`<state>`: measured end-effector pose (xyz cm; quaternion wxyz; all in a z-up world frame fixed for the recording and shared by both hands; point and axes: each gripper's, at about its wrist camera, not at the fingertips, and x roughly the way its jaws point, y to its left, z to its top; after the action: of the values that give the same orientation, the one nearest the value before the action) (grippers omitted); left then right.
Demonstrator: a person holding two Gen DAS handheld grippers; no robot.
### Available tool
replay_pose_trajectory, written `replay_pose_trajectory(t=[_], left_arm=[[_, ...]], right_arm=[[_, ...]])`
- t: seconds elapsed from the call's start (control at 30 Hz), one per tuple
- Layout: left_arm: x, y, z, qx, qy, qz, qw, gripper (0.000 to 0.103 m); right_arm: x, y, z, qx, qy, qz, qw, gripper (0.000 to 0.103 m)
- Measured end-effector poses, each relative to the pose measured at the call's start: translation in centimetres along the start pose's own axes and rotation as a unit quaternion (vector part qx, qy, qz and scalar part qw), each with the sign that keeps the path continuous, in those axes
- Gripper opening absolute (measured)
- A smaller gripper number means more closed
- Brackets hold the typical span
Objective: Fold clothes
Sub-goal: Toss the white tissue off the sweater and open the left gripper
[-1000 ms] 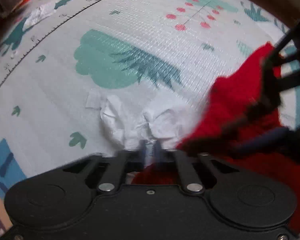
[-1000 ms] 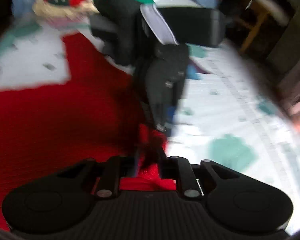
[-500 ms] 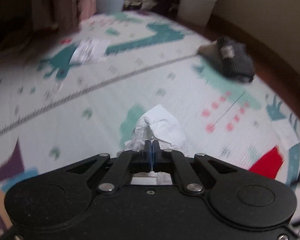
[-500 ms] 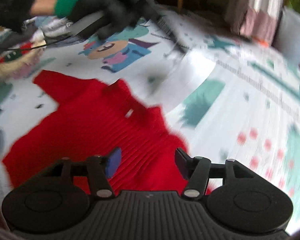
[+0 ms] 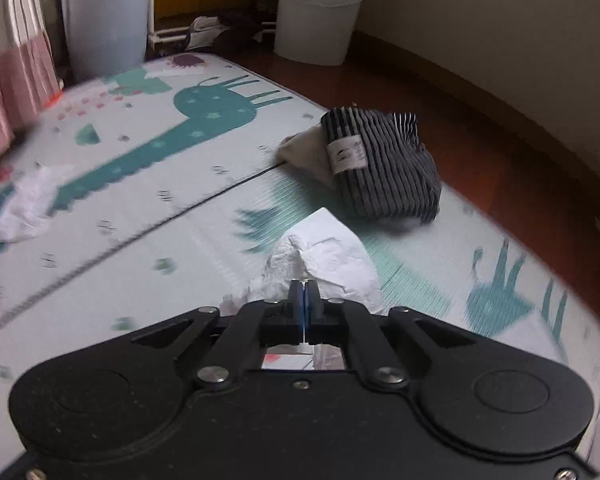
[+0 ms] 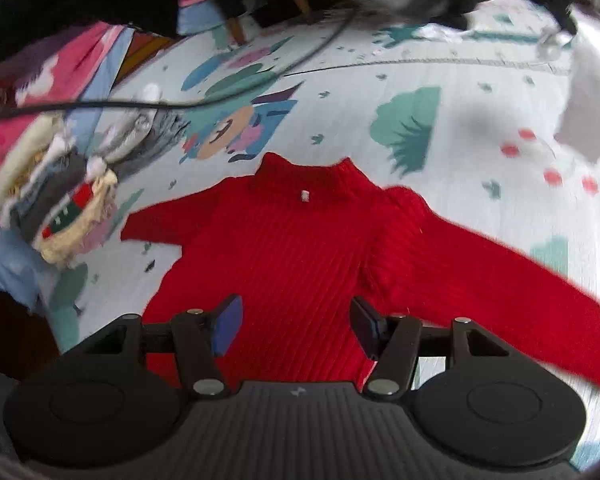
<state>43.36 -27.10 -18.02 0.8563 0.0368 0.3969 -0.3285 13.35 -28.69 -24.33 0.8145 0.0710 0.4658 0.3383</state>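
Play mat (image 5: 148, 240): printed with green animals and trees, spread on the floor.
Red sweater (image 6: 300, 248): flat on the mat, collar far, sleeves out left and right.
Clothes pile (image 6: 60, 200): left of the sweater.
Striped garment (image 5: 384, 168): folded, at the mat's far right edge.
White tissue (image 5: 324, 264): crumpled, pinched in the left jaws.
Left gripper (image 5: 303, 300): jaws closed on the tissue.
Right gripper (image 6: 296, 328): over the sweater's near hem, jaws just widened, apart, gripping nothing.
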Motion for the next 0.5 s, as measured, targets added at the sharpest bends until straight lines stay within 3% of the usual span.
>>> replay_pose_trajectory(t=[0.1,0.13,0.17,0.2,0.23,0.37,0.5], left_arm=[[2.1,-1.5,0.6,-0.034,-0.012,-0.027,0.999,0.0],[2.6,-1.8,0.7,-0.041,-0.013,-0.043,0.9981,0.006],[2.8,-2.2,0.8,-0.041,-0.011,-0.047,0.998,0.031],[2.7,-2.5,0.9,-0.033,-0.006,-0.042,0.9985,0.045],[2.3,-2.6,0.8,-0.019,-0.003,-0.041,0.999,0.052],[-2.0,-0.8,-0.7,0.07,0.027,-0.029,0.9968,0.052],[-8.8,3.4,-5.7,0.137,0.069,0.003,0.9881,0.052]], right_arm=[[-0.4,-1.4,-0.9,0.015,0.001,-0.006,1.0,0.06],[-0.5,-1.7,-1.1,0.019,0.001,-0.011,1.0,0.06],[-0.6,-2.2,-1.3,0.027,0.0,-0.012,1.0,0.06],[-0.7,-2.5,-1.4,0.034,-0.002,-0.013,0.999,0.06],[-0.8,-2.7,-1.5,0.04,-0.005,-0.014,0.999,0.06],[-1.2,-2.8,-1.7,0.038,-0.027,-0.017,0.999,0.06],[-0.8,-1.8,-1.2,0.006,-0.05,-0.017,0.999,0.053]])
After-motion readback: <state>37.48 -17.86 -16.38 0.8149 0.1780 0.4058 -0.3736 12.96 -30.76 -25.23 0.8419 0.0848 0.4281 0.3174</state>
